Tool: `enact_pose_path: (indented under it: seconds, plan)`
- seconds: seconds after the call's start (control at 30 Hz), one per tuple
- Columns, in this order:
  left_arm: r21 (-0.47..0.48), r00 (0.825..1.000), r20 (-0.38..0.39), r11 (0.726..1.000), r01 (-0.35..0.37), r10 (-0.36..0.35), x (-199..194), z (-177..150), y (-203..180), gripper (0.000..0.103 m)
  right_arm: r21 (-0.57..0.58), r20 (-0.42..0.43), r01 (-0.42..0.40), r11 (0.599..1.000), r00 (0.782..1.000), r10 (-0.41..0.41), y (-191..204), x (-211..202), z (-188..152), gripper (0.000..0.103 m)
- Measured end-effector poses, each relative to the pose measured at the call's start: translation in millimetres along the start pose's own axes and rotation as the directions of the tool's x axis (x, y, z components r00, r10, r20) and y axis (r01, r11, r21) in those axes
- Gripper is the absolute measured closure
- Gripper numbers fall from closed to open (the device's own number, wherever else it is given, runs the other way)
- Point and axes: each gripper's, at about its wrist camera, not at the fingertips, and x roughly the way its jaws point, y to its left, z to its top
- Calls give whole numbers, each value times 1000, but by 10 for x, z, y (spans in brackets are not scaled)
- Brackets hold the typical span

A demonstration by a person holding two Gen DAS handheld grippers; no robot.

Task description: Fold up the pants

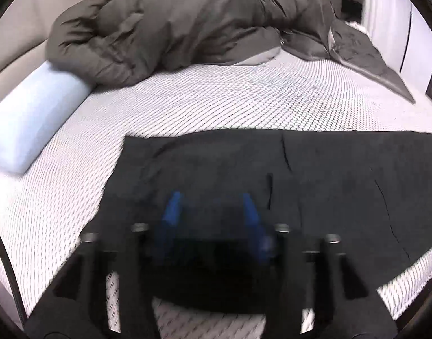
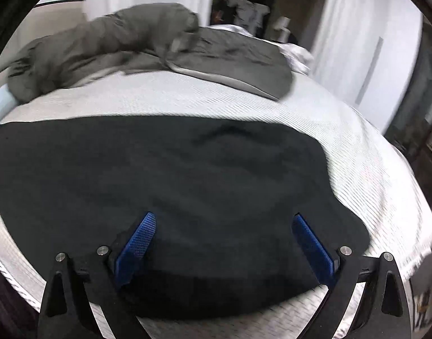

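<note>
The black fabric pants [image 2: 170, 197] lie flat on my white, dot-textured mattress [image 1: 216, 107], beneath both grippers. My left gripper [image 1: 213, 206] and right gripper [image 2: 223, 226] hang fingers apart, empty. A rumpled grey duvet [image 1: 173, 28] sits at twelve o'clock, a pale blue pillow [image 1: 32, 124] at nine.

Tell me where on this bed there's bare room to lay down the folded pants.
The free strip is the white dotted mattress between the black pants and the heaped grey duvet, plus the patch by the pale blue pillow. The far side, under the duvet, is crowded.
</note>
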Motion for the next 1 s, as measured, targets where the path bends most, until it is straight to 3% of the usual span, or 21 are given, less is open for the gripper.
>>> enact_pose_path:
  seconds: [0.1, 0.2, 0.23, 0.37, 0.43, 0.47, 0.53, 0.57, 0.63, 0.67, 0.7, 0.77, 0.8, 0.87, 0.93, 1.0]
  plan:
    - [37, 992, -125, 999, -22, 26, 443, 111, -45, 55, -27, -5, -87, 996, 996, 87, 279, 144, 222, 4]
    - [-30, 995, -99, 1000, -1, -2, 523, 112, 172, 57, -68, -49, -140, 988, 989, 137, 478, 397, 345, 4]
    - [-51, 996, -93, 999, -10, 5, 520, 103, 241, 64, -92, -96, -139, 986, 987, 130, 535, 540, 344, 4]
    - [-87, 996, -84, 995, -50, 43, 486, 38, 502, 92, -121, -160, -57, 991, 986, 37, 257, 1029, 414, 4]
    - [-84, 995, -86, 994, -64, 57, 458, 39, 558, 93, -55, -166, 48, 997, 985, -56, -94, 1052, 393, 6]
    - [-77, 994, -93, 995, -65, 58, 410, 38, 542, 93, -34, -161, 82, 996, 983, -86, -232, 1044, 403, 8]
    - [-42, 992, -85, 995, -94, 90, 305, 36, 453, 93, 11, -154, 30, 999, 988, -28, -364, 956, 430, 10]
    - [-24, 994, -62, 996, -91, 89, 236, 75, 367, 93, 2, -147, 42, 999, 988, -42, -346, 927, 451, 10]
    - [4, 1000, -11, 1000, -13, 13, 54, 167, 124, 93, -46, -116, 69, 997, 990, -74, -177, 832, 546, 10]
    - [20, 1000, 4, 1000, 23, -23, -4, 209, -45, 91, -62, -99, 39, 997, 994, -45, -56, 794, 608, 10]
    - [47, 998, 20, 997, 58, -59, -45, 274, -270, 88, -72, -90, -3, 997, 996, -3, 84, 769, 666, 10]
    - [84, 991, 23, 988, 128, -131, -28, 378, -673, 66, -98, -81, -66, 993, 995, 59, 417, 778, 824, 10]
    - [102, 985, 12, 980, 169, -171, 64, 456, -940, 52, -113, -77, -95, 989, 993, 87, 605, 806, 914, 10]
    - [131, 974, -12, 966, 224, -225, 254, 543, -1370, 50, -126, -94, -170, 977, 983, 159, 957, 905, 1096, 10]
    - [143, 958, -87, 949, 282, -272, 547, 615, -1765, 50, -122, -129, -237, 964, 967, 221, 1277, 1099, 1249, 10]
    - [162, 955, -156, 948, 275, -251, 836, 612, -2060, 51, -143, -164, -250, 958, 960, 226, 1482, 1234, 1279, 10]
